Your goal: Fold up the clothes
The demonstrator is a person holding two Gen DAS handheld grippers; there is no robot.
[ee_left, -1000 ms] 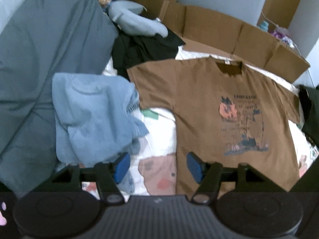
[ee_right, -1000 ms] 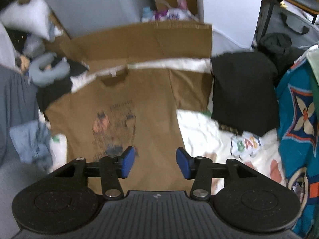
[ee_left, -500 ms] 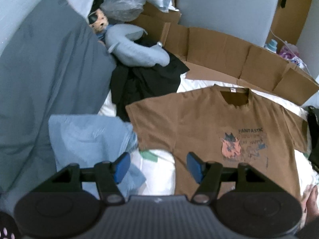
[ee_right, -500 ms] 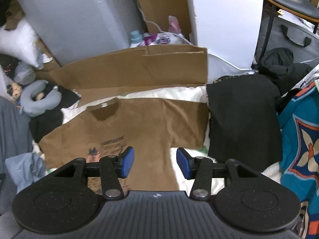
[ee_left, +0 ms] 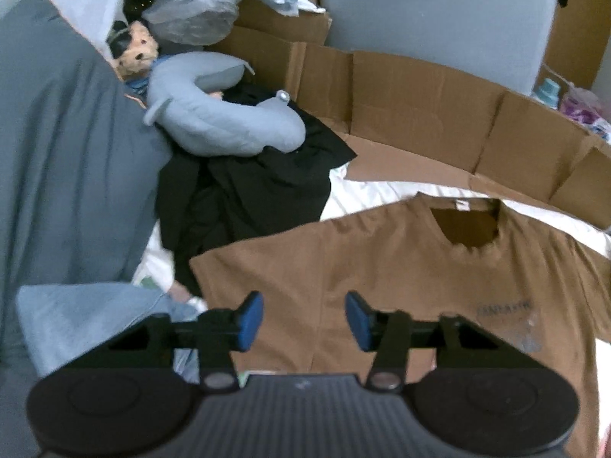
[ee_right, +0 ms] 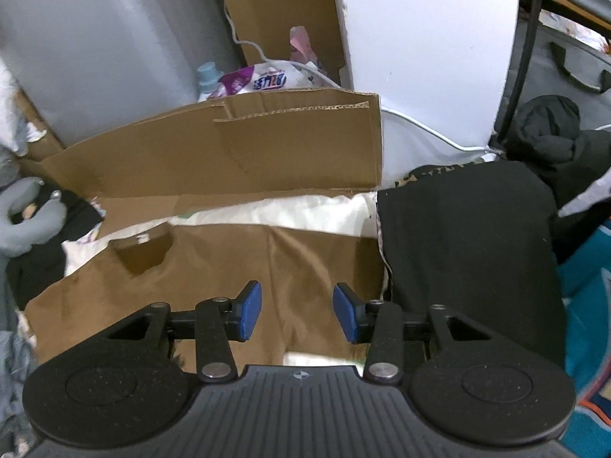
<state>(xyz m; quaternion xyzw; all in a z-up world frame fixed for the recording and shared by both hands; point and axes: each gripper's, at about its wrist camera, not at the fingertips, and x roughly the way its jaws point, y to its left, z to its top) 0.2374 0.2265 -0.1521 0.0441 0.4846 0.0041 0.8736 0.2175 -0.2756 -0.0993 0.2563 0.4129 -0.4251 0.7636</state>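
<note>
A brown T-shirt (ee_left: 385, 263) with a dark print lies flat on a white sheet, collar toward the cardboard. My left gripper (ee_left: 304, 320) hovers over its left sleeve and shoulder, jaws closing, with only the flat cloth seen beneath the blue pads. In the right wrist view the same brown T-shirt (ee_right: 214, 271) spreads below my right gripper (ee_right: 297, 315), which hangs over the right sleeve area. Its jaws are closing too, and the pads press on nothing. Whether either gripper touches the cloth I cannot tell.
A black garment (ee_left: 244, 194) and grey neck pillow (ee_left: 221, 122) lie left of the shirt, a light blue garment (ee_left: 84, 316) nearer. Folded cardboard (ee_right: 229, 152) edges the far side. A folded black cloth (ee_right: 466, 252) lies right of the shirt, a teal patterned fabric (ee_right: 588, 305) beyond.
Both grippers have moved forward and down, from the shirt's hem up to its shoulders. The left jaws have visibly narrowed; the right ones slightly.
</note>
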